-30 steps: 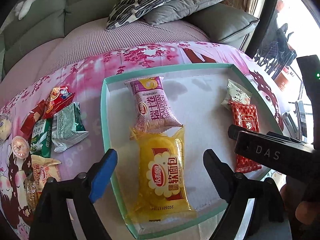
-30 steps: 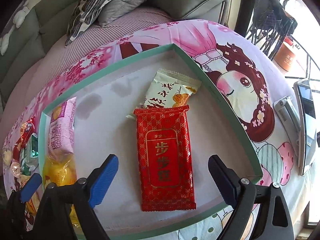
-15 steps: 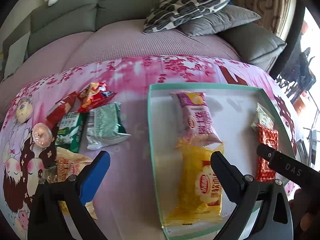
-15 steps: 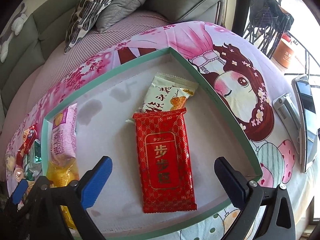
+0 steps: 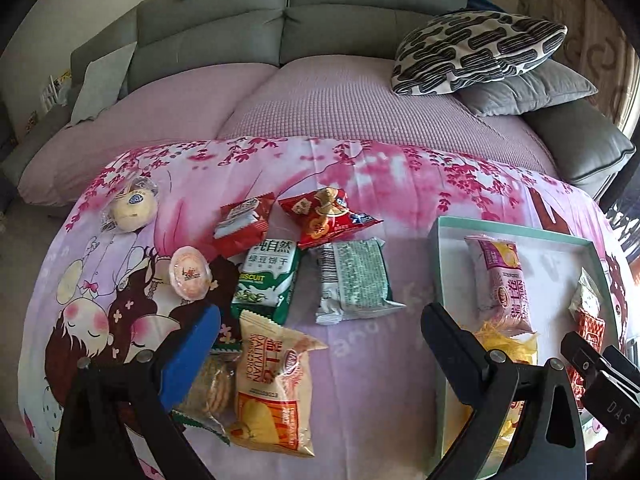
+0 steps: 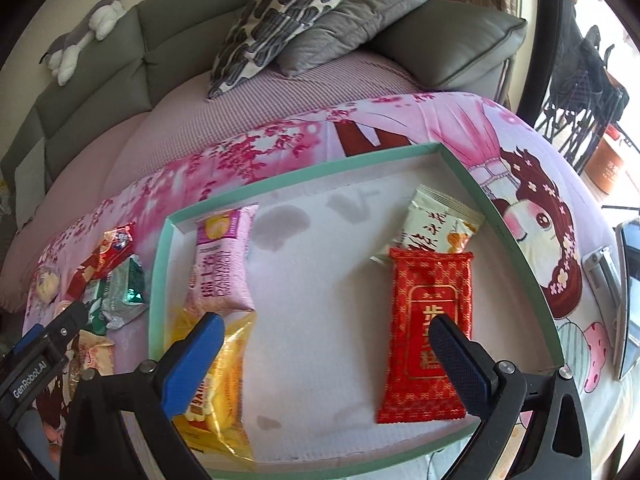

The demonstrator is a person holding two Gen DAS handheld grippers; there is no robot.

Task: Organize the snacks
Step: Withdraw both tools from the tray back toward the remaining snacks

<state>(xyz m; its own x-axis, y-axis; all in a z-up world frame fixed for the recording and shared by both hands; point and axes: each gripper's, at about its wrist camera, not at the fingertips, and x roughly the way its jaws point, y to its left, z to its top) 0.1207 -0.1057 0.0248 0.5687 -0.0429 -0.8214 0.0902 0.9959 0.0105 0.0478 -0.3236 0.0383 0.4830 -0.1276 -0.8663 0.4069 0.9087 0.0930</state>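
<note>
Left gripper (image 5: 320,344) released, empty, above loose snacks; drop over beige bun pack (image 5: 274,384), pinch mid-body, carry to tray (image 6: 158,280); right gripper (image 6: 326,354) released, idle above tray.

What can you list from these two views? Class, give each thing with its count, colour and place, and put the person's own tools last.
box: 1, teal rim, white floor, on the cloth.
snacks in the box: 4; pink pack and yellow pack along its left side, cream pack and red pack along its right.
loose snacks on the cloth: about 9, left of the box; among them green biscuit pack, grey-green pack, beige pack, red bag.
cloth: 1, pink cartoon print, under everything.
sofa: 1, grey, behind.
patterned pillow: 1, black and white, on the sofa.
plush toy: 1, grey and white, on the sofa back.
left tool: open, over the loose snacks.
right tool: open, over the box.
</note>
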